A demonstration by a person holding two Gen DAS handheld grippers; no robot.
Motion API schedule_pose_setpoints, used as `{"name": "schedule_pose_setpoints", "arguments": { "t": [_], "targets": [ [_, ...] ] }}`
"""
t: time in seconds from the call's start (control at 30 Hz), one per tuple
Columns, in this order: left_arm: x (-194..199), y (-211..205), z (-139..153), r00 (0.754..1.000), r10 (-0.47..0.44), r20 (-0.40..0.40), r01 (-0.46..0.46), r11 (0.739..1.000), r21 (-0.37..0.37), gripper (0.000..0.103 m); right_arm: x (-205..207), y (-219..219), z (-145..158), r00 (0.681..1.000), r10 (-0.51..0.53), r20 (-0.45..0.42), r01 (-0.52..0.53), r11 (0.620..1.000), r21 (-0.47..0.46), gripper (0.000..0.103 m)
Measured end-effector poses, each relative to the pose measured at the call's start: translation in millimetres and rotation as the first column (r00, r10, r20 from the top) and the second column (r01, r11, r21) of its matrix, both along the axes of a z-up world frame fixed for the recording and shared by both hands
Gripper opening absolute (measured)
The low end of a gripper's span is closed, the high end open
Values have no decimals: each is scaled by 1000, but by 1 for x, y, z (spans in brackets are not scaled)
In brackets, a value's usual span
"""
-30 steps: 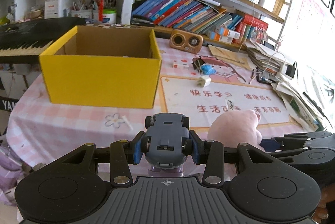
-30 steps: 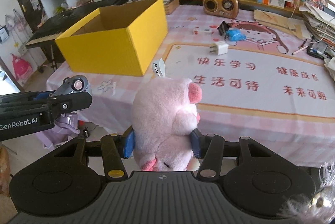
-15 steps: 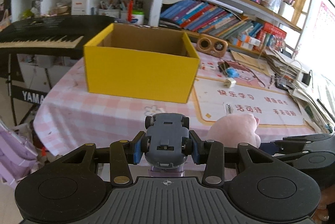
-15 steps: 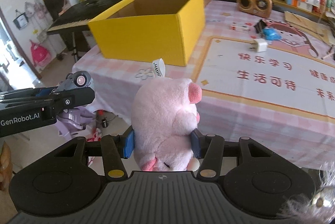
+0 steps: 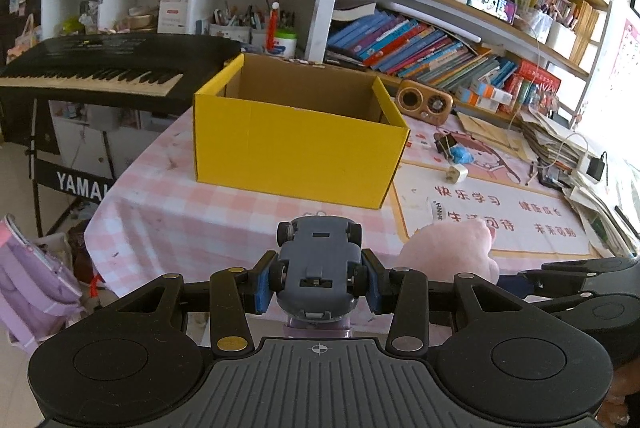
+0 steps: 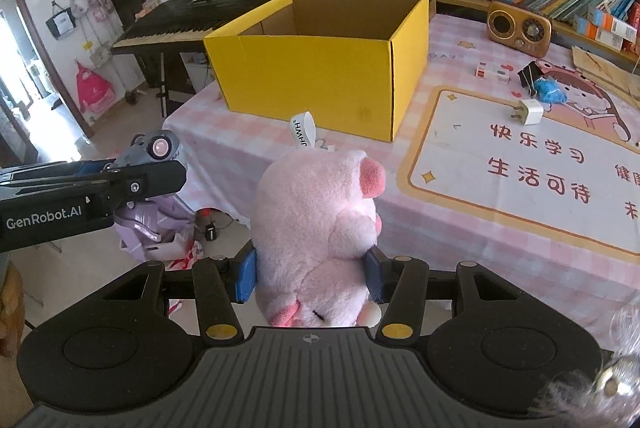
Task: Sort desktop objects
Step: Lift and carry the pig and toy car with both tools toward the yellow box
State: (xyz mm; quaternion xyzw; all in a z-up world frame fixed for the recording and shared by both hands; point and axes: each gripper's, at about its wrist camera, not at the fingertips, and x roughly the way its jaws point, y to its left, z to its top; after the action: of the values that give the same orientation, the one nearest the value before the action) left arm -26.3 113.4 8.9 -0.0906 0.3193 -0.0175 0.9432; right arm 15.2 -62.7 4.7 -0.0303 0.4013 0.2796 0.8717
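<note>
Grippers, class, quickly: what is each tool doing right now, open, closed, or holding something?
Left tool: closed on the toy car.
Right tool: closed on the plush pig.

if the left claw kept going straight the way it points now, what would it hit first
Most likely the pink checked tablecloth just short of the yellow box, or the box's near wall; depth is hard to judge. The left claw, shut on the grey toy car, points down at that bare strip.
</note>
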Motion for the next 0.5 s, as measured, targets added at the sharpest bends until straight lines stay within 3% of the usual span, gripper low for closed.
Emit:
{"name": "schedule_pose_setpoints", "arguments": {
  "t": [0.5],
  "targets": [
    [10, 1, 3, 1000, -10, 12, 10, 1000, -13, 42, 9, 1, 7, 1000, 2, 9, -2, 1000, -18, 49]
  ]
}}
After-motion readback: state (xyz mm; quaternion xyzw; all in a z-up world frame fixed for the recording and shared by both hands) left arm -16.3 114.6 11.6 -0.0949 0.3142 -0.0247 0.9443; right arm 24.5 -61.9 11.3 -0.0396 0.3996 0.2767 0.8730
